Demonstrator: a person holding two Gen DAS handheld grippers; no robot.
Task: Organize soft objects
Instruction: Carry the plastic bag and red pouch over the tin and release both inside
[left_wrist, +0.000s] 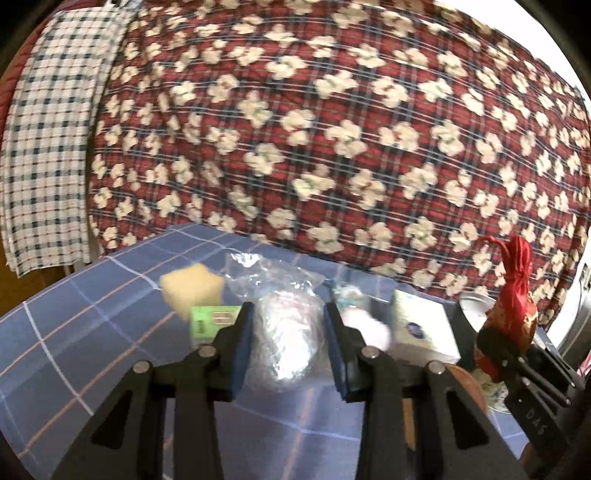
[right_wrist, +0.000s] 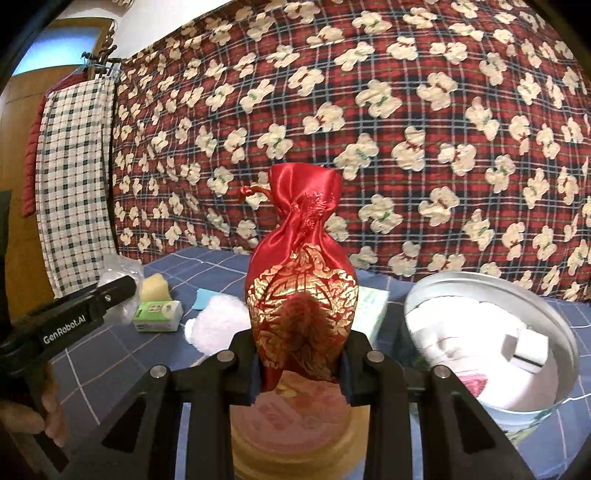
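Observation:
My left gripper (left_wrist: 289, 309) is shut on a clear plastic bag (left_wrist: 284, 343) with something white inside; the bag bulges between the blue pads above the blue checked tablecloth (left_wrist: 92, 332). In the right wrist view that gripper (right_wrist: 122, 286) comes in from the left with the bag (right_wrist: 120, 266) at its tip. My right gripper (right_wrist: 301, 338) is shut on the lower part of a red satin pouch (right_wrist: 301, 280) with gold embroidery, held upright. The left wrist view shows the pouch (left_wrist: 515, 295) at the far right.
On the cloth lie a yellow sponge (right_wrist: 154, 287), a green tissue packet (right_wrist: 157, 311), a white fluffy piece (right_wrist: 218, 321) and a pale box (left_wrist: 421, 328). A round tin (right_wrist: 554, 325) holding white items stands right. A round pink-topped box (right_wrist: 295, 417) sits under the pouch. A flowered quilt (right_wrist: 369, 129) hangs behind.

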